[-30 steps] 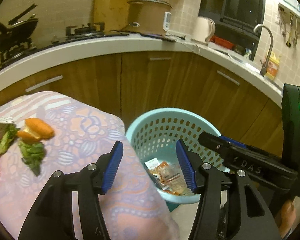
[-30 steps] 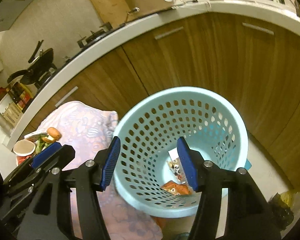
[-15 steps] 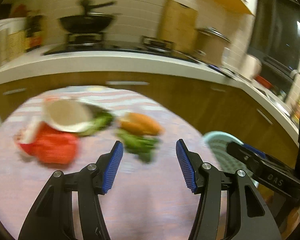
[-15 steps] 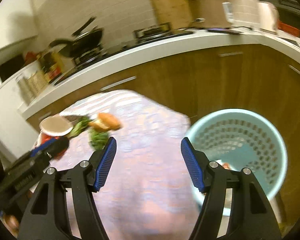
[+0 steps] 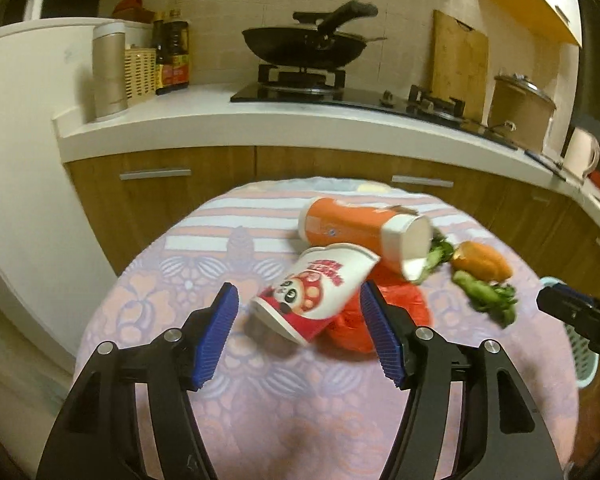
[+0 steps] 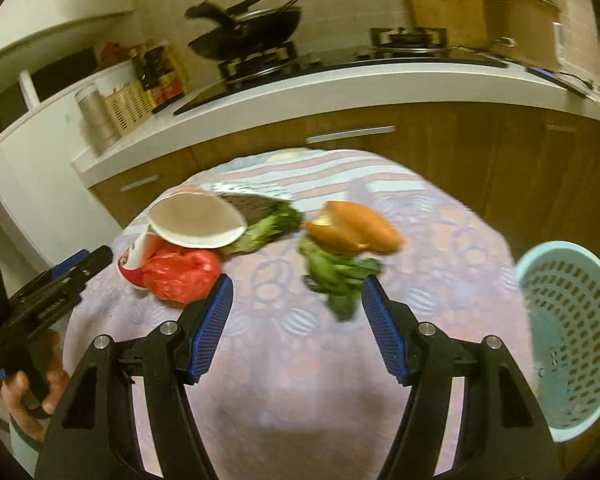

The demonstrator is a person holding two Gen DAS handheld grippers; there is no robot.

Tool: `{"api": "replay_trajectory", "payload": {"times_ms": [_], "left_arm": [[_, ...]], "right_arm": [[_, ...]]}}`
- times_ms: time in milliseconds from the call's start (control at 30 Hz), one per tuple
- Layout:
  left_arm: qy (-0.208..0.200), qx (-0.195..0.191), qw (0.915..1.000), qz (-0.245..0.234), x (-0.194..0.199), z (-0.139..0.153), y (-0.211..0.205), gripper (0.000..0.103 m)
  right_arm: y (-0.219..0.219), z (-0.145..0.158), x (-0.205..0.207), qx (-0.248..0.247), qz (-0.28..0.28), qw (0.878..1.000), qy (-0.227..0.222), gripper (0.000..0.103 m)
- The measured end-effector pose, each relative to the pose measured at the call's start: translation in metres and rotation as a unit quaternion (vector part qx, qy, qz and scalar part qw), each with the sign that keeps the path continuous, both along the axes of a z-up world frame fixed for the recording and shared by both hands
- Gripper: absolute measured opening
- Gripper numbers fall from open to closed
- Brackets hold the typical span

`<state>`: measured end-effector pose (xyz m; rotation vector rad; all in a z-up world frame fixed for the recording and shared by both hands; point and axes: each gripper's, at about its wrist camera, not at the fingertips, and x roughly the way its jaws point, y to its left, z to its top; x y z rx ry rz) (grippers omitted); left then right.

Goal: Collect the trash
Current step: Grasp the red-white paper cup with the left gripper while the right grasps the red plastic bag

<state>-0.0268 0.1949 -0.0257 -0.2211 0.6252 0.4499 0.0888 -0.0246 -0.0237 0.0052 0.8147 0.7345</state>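
Note:
Trash lies on a round table with a pink patterned cloth. A red-and-white panda paper cup lies on its side, with an orange cup behind it and a red plastic bag beside it. A bread roll and green leaves lie to the right. My left gripper is open, just before the panda cup. My right gripper is open, just before the green leaves. The light-blue trash basket stands right of the table.
A white counter with wooden cabinets curves behind the table. On it are a stove with a black wok, a steel canister, bottles and a brown pot. A white fridge stands at the left.
Both grippers swung left from over the basket to over the table. The cups, bag, bread and leaves now lie close ahead. Both stay open and empty.

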Motion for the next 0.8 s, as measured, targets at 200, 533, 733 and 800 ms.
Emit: {"api": "replay_trajectory", "payload": {"times_ms": [200,533,733,800], "left_arm": [[0.019,0.014,0.999,-0.037,0.024,-0.012,0.003,0.06],[0.052,0.0,0.9968,-0.061,0.042,-0.029,0.02,0.058],[0.033,-0.051,0.9977,-0.03,0.033,-0.039,0.055,0.043],[0.018,-0.063,0.9975,-0.027,0.029,-0.04,0.059,0.043]], "right_arm": [[0.031,-0.008,0.0,-0.015,0.018,1.0,0.012,0.063],[0.059,-0.023,0.007,-0.023,0.022,0.999,0.041,0.063],[0.077,-0.023,-0.005,-0.006,0.041,0.998,0.043,0.063],[0.09,-0.025,-0.012,-0.008,0.049,0.998,0.04,0.063]]}}
